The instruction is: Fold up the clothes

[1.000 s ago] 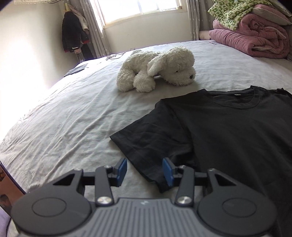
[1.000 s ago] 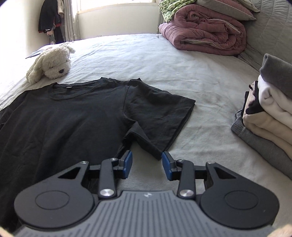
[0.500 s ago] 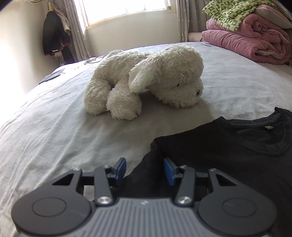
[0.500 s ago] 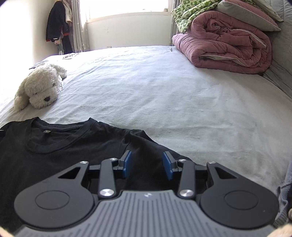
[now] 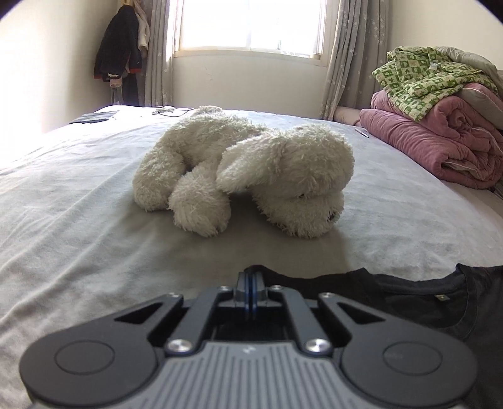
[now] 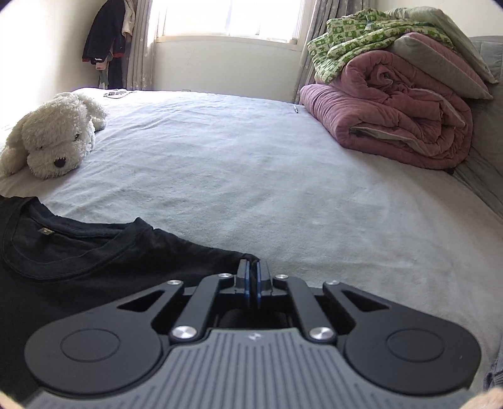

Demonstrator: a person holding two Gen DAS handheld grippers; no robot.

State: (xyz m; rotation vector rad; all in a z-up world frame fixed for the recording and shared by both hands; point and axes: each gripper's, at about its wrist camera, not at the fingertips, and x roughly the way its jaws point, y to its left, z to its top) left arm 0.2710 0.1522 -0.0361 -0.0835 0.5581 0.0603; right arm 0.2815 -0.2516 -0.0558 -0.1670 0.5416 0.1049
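Left gripper (image 5: 251, 284): fingers pinched together on the shoulder edge of the black T-shirt (image 5: 408, 302), a small tuck of dark cloth showing at the tips. Right gripper (image 6: 251, 277): fingers likewise clamped on the opposite shoulder edge of the same T-shirt (image 6: 94, 261).

T-shirt lies flat on the bed (image 6: 251, 176), neck opening facing away from the grippers; collar with a small label visible between the two grip points, in both wrist views.

Beyond the T-shirt, on the grey sheet: white plush dog (image 5: 245, 176) lying on its side, just past the left shoulder of the T-shirt, not touching it; also seen in the right wrist view (image 6: 53, 135).

Further from the T-shirt, on the right-shoulder side: rolled pink quilt (image 6: 393, 122) with a green patterned cloth (image 6: 361, 41) on top.

Farthest from the T-shirt: window (image 5: 251, 25) with curtains, and dark jackets (image 5: 118, 47) hanging in the corner on the plush dog's side
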